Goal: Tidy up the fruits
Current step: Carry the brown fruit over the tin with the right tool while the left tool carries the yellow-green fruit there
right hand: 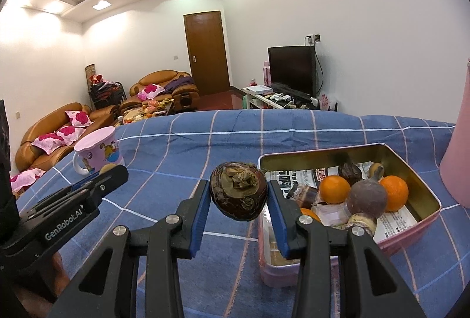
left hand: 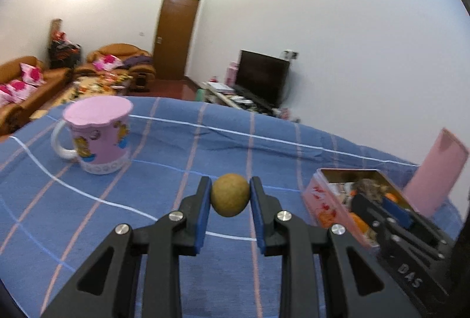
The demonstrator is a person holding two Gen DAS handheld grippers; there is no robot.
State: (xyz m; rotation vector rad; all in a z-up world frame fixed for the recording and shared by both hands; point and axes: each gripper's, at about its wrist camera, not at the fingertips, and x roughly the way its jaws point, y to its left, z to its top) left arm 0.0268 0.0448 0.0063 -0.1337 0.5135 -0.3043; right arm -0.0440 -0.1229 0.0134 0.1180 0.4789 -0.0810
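Note:
My left gripper (left hand: 230,194) is shut on a small round tan fruit (left hand: 230,195), held above the blue checked cloth (left hand: 176,229). Between the blue pads of my right gripper (right hand: 238,194) sits a dark brown wrinkled fruit (right hand: 238,194), gripped just left of the pink tin box (right hand: 411,225). The tin holds oranges (right hand: 335,189), a purple-brown round fruit (right hand: 367,197) and other dark pieces on newspaper. In the left wrist view the tin (left hand: 329,200) lies at the right with the right gripper (left hand: 390,209) over it. The left gripper (right hand: 111,174) shows at the left of the right wrist view.
A pink mug with a pink lid (left hand: 98,135) stands on the cloth at the far left, seen also as the mug (right hand: 98,153) in the right wrist view. The tin's pink lid (left hand: 437,171) leans upright behind the tin. Sofas, a door and a television lie beyond the table.

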